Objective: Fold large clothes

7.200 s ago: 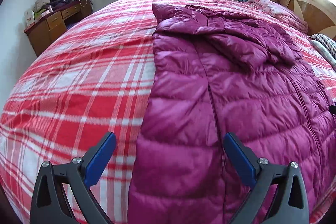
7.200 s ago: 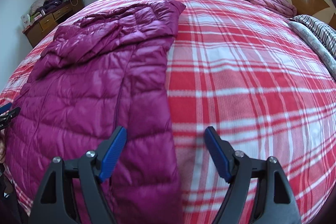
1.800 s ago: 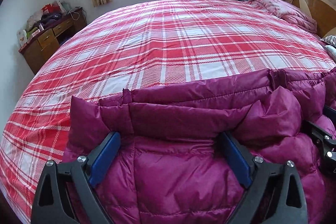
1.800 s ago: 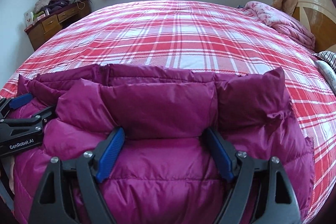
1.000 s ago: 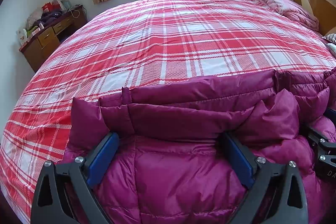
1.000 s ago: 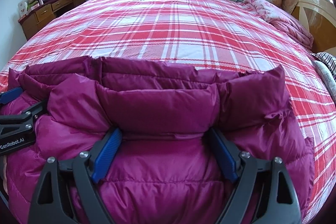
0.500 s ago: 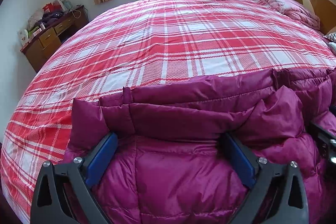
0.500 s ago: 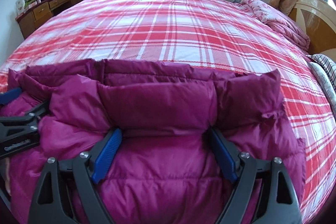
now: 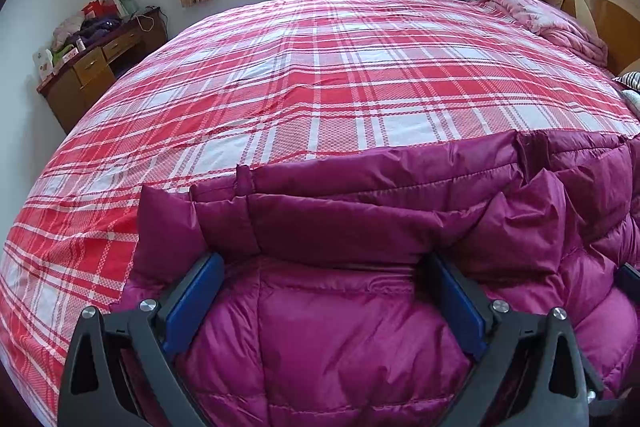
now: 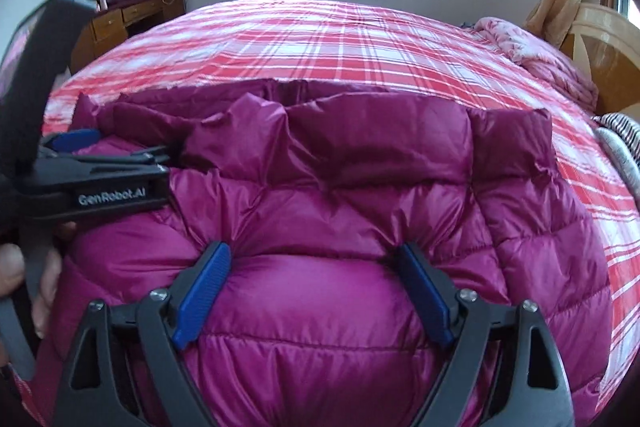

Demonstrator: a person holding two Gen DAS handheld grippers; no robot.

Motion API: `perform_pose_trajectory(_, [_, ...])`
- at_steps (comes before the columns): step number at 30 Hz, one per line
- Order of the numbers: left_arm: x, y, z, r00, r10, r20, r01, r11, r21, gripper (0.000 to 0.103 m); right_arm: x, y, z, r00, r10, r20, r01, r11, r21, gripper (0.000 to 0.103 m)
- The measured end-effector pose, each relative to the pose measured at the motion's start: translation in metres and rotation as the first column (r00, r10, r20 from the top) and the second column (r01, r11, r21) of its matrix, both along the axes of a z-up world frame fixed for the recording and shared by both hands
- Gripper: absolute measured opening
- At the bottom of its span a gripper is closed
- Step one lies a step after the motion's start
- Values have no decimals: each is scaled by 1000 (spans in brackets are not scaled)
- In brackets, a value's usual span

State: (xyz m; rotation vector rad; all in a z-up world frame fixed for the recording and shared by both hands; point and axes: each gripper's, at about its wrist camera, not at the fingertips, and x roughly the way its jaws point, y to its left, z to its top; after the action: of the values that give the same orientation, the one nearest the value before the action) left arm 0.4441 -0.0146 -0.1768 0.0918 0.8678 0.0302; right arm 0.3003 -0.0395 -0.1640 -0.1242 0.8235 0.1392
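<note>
A magenta quilted down jacket (image 9: 352, 327) lies folded in a thick bundle at the near edge of the bed (image 9: 320, 87); it also fills the right wrist view (image 10: 328, 195). My left gripper (image 9: 324, 267) is open, its blue pads (image 9: 192, 303) wide apart and pressed onto the jacket's top layer. My right gripper (image 10: 312, 259) is open too, its pads (image 10: 424, 291) spread over the jacket. The left gripper also shows from the side in the right wrist view (image 10: 92, 147).
The red and white plaid bedspread (image 10: 340, 39) stretches back to the window wall. A wooden desk (image 9: 100, 67) with clutter stands at the far left. A pink quilt (image 9: 552, 23) and the wooden headboard (image 9: 600, 3) are at the right.
The jacket went from spread flat to folded into a bundle near me. In the last half second my right gripper pulled back and lifted, so the left gripper looms larger in its view.
</note>
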Motion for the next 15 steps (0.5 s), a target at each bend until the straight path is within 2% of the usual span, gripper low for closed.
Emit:
perform_pose_trajectory(4, [-20, 12, 10, 1000, 11, -6, -11, 999, -53, 101, -1, -3, 0, 1000, 4, 2, -4, 1000, 6, 89])
perform_pose_trajectory(6, [-47, 23, 22, 1000, 8, 27, -6, 998, -69, 101, -1, -3, -1, 1000, 3, 3, -3, 1000, 2, 89])
perform_pose_trajectory(9, [-86, 39, 33, 997, 20, 76, -16, 999, -47, 101, 0, -2, -1, 1000, 3, -4, -3, 1000, -8, 89])
perform_pose_trajectory(12, [-120, 62, 35, 994, 57, 96, -52, 997, -55, 101, 0, -1, -1, 1000, 2, -5, -2, 1000, -7, 89])
perform_pose_trajectory(15, [-145, 87, 30, 990, 118, 78, -112, 990, -83, 101, -2, 0, 3, 1000, 2, -5, -2, 1000, -6, 90])
